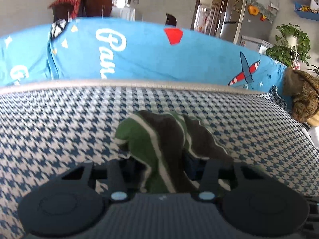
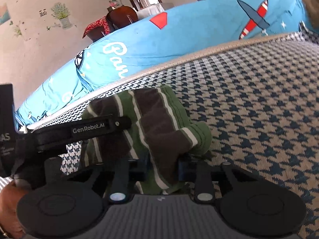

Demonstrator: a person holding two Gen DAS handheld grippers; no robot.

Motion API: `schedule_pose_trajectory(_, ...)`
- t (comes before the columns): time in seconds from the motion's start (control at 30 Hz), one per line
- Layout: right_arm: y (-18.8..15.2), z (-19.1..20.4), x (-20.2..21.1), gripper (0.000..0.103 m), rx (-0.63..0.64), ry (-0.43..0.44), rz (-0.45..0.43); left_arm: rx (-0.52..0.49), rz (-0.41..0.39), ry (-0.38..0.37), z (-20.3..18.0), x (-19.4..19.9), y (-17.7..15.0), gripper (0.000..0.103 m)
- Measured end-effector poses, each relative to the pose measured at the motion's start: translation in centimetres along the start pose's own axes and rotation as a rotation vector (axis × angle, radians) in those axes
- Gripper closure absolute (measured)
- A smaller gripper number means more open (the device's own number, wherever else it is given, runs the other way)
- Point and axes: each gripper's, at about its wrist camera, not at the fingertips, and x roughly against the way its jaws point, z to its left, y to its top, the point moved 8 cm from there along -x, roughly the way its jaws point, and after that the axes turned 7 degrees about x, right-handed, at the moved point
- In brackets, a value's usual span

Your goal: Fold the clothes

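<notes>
Two black grippers, left (image 1: 162, 167) and right (image 2: 162, 167), are clamped on one green-and-brown striped garment (image 1: 159, 137) above the blue-and-white houndstooth sofa seat (image 1: 59, 123).

A houndstooth-patterned cover (image 1: 59, 123) in blue and white is spread over the seat. A striped green garment (image 1: 159, 139) is bunched on it at six o'clock, beside the pale piped edge (image 1: 139, 83) at twelve.

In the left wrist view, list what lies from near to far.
left gripper → striped garment → houndstooth cover → blue cushion → dark chair
</notes>
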Motion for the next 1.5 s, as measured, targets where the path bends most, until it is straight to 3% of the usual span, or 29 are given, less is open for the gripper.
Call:
schedule_pose_trajectory(0.2,0.8,1.1,0.5,0.078,0.059,-0.034,-0.044,-0.014,-0.009,0.038,0.1,0.8,0.3,0.07)
schedule_pose_trajectory(0.37,0.7,0.8,0.3,0.078,0.038,-0.04,-0.019,0.012,0.013,0.051,0.9,0.8,0.2,0.069)
schedule_pose_trajectory(0.43,0.7,0.6,0.2,0.078,0.029,-0.043,-0.009,0.071,0.046,0.035,1.9,0.3,-0.3,0.065)
schedule_pose_trajectory(0.57,0.4,-0.3,0.0,0.071,-0.035,-0.038,0.023,0.17,0.085,0.008,4.0,-0.6,-0.8,0.032)
schedule_pose_trajectory(0.73,-0.2,-1.8,-0.4,0.056,-0.149,-0.023,0.054,0.285,0.133,-0.058,5.5,-1.9,-1.4,0.017)
schedule_pose_trajectory(0.8,-0.5,-2.0,-0.8,0.053,-0.175,-0.015,0.063,0.267,0.132,-0.062,5.2,-2.4,-1.4,0.01)
schedule_pose_trajectory(0.9,-0.4,-1.8,-1.1,0.051,-0.17,-0.01,0.056,0.217,0.132,-0.052,4.3,-3.0,-1.4,0.008)
schedule_pose_trajectory(0.93,-0.3,-1.7,-1.3,0.051,-0.159,-0.009,0.055,0.201,0.128,-0.05,4.0,-3.2,-1.4,0.009)
schedule_pose_trajectory(0.97,-0.2,-1.5,-1.5,0.051,-0.148,-0.007,0.054,0.187,0.124,-0.053,3.7,-3.4,-1.4,0.017)
schedule_pose_trajectory(1.03,-0.1,-1.3,-2.0,0.052,-0.13,0.0,0.058,0.171,0.12,-0.075,3.1,-3.4,-1.3,0.039)
schedule_pose_trajectory(1.07,0.0,-1.2,-2.2,0.06,-0.123,0.003,0.062,0.161,0.12,-0.088,2.7,-3.3,-1.3,0.049)
schedule_pose_trajectory(1.2,0.5,-1.0,-2.3,0.075,-0.105,0.007,0.066,0.103,0.064,-0.075,1.7,-2.3,-0.9,0.067)
schedule_pose_trajectory(1.5,2.7,1.2,-0.9,0.078,-0.001,0.013,-0.014,0.07,-0.053,-0.003,1.4,0.9,1.2,0.071)
